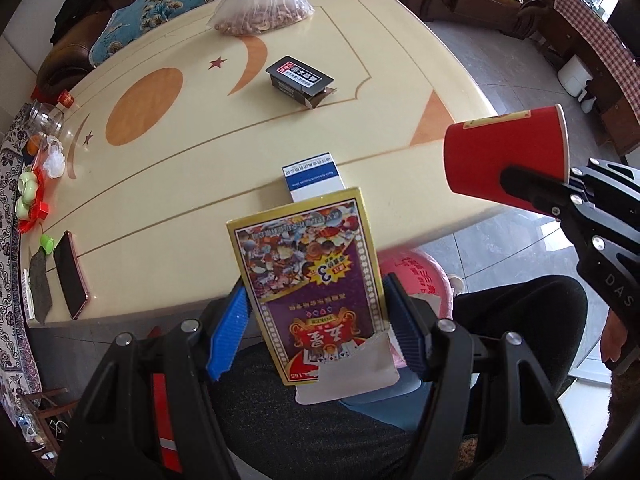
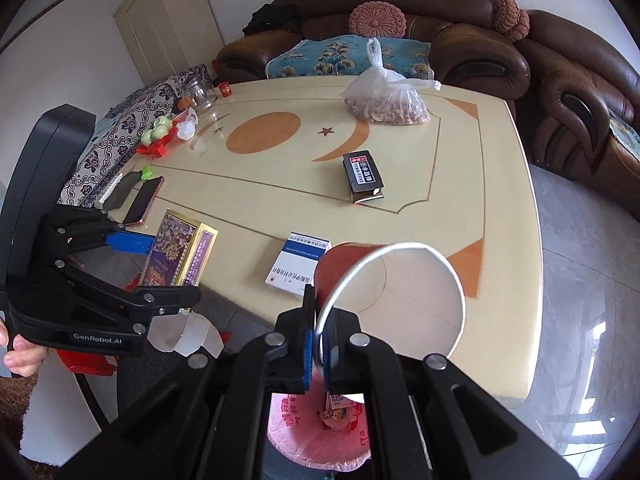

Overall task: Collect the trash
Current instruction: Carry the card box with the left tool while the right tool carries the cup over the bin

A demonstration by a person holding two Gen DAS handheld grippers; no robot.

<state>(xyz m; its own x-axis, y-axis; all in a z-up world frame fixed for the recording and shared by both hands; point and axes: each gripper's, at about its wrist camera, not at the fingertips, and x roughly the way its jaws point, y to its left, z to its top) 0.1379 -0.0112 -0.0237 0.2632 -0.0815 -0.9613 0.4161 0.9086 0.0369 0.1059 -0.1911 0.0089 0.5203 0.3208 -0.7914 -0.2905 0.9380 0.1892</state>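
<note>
Two pieces of trash are held at once, both lifted clear of the worktop [image 2: 460,184] near its front edge. The playing-card box [image 1: 308,280] is clamped across its width between the blue pads of the left tongs [image 1: 316,332], its torn flap hanging toward the camera. The red paper cup [image 2: 396,292] is pinched by its rim in the right tongs [image 2: 317,344], which are clenched tight on the thin wall, the cup lying on its side with its white mouth toward the camera.

The step in hand is judged to be the carry toward the bin: a pink-lined trash bag [image 2: 316,432] is seen directly below the right tongs, with wrappers already inside. Next, each item would need to be brought over the bag's mouth and the tongs released, the cup first, since it is already almost above the opening.

Both tongs are pointed steeply downward, the left more so. A hand [image 2: 20,352] is visible gripping the left handle. Left on the worktop, well apart from one another, are a blue-and-white box [image 2: 298,264] near the front edge and a black box [image 2: 362,176] further back, which may be collected afterwards; a bag of nuts [image 2: 386,104] and a phone [image 2: 144,200] are probably not trash
</note>
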